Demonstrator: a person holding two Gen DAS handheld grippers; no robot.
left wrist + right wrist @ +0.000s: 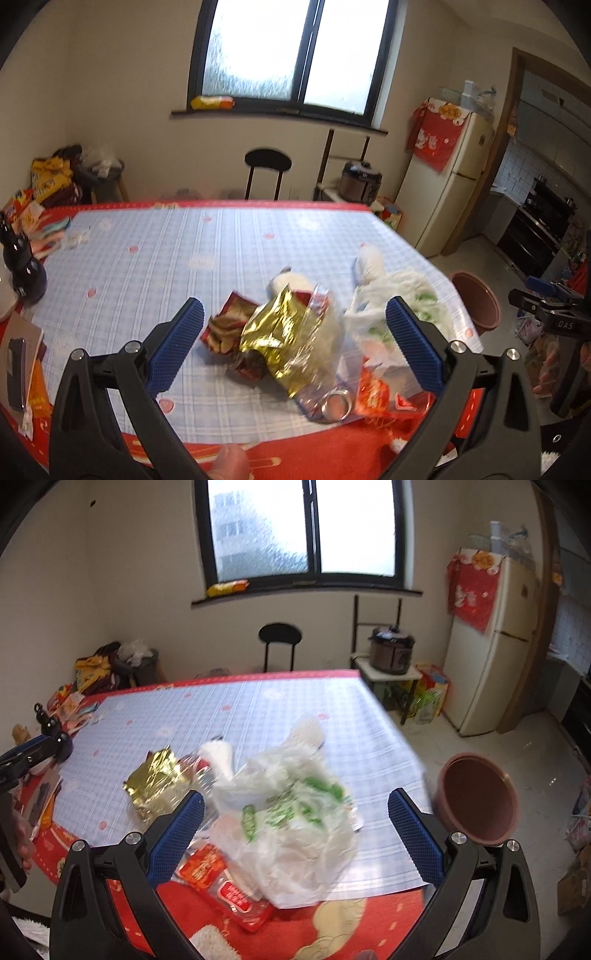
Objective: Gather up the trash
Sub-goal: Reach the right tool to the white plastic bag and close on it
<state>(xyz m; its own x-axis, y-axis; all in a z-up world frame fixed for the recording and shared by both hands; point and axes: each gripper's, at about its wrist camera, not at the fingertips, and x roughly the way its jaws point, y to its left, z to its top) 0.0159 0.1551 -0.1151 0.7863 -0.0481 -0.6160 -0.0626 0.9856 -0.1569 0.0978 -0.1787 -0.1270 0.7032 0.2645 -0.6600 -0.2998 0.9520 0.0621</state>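
Scene: a heap of litter lies at the near right part of a tabletop (155, 266) under a blue checked cloth; both grippers hover above it, neither touching anything.
Left gripper (295, 314): jaws spread wide and empty, aimed at the left half of the heap.
Right gripper (295, 805): jaws spread wide and empty, aimed at the right half of the heap.
Gold foil wrapper (280, 332): crumpled, lying between and just beyond the left jaws; its long axis runs from far right to near left in the left wrist view, oblique to the line between the jaws.
Red snack packet (229, 325): touching the foil wrapper on its left side, partly under it.
White plastic bag with green print (291, 812): directly between the right jaws in the right wrist view, slumped with no clear long axis; it overlaps a red wrapper (221, 882) at the tabletop's near edge.
Brown bin (476, 801): on the floor just off the tabletop's right edge, mouth open, well nearer the right gripper.
Deciding relation: foil wrapper falls to the left gripper, bag to the right; judged, the bag has the shorter path to the bin.
Blur: the heap is smeared in both views; smaller pieces cannot be told apart.
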